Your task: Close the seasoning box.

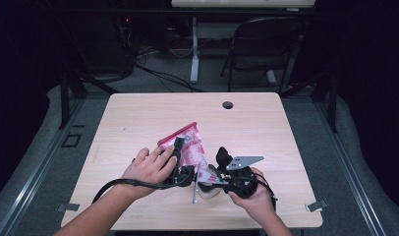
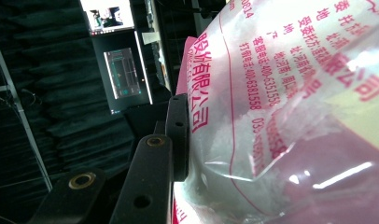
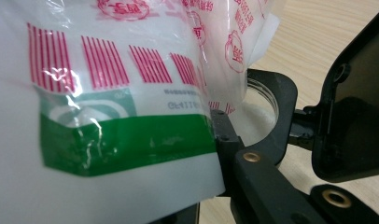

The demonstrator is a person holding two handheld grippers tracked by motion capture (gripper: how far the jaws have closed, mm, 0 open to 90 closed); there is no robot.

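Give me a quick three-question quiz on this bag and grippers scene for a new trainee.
1. True or false: the plastic bag lies flat on the table with no gripper on it.
2. In the right gripper view, what colour is the wide band printed across the bag? A) blue B) green C) yellow
3. In the right gripper view, is the black hinged lid of the round container open or closed?

Key:
1. False. The left gripper is clamped on the bag.
2. B.
3. Open. It stands swung away from the container's mouth.
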